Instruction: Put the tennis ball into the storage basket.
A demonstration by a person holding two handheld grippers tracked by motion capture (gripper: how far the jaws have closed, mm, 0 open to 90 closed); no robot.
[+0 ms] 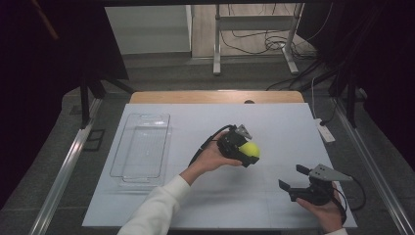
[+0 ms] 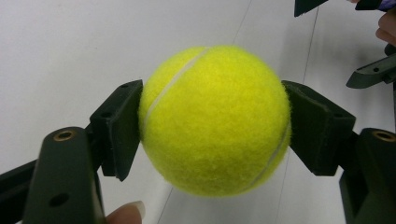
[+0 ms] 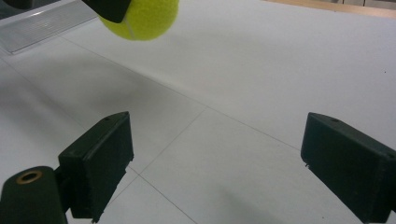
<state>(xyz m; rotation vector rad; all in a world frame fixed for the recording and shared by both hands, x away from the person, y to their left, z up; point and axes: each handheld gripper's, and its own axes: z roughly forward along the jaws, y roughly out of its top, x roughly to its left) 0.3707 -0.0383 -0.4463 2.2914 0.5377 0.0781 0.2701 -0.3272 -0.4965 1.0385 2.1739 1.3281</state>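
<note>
A yellow tennis ball (image 1: 250,149) is held above the middle of the white table, clamped between the two black jaws of my left gripper (image 1: 247,152). In the left gripper view the ball (image 2: 215,119) sits squarely between both pads (image 2: 122,126), lifted off the surface. My right gripper (image 1: 294,179) hovers near the front right of the table, open, with nothing between its jaws. In the right gripper view its gripper (image 3: 217,161) faces bare table, and the ball (image 3: 147,17) hangs at the top left.
A clear plastic tray (image 1: 143,145) lies on the left part of the white table (image 1: 205,196). A white power strip (image 1: 325,130) rests at the table's right edge. Desk legs and cables stand on the floor beyond.
</note>
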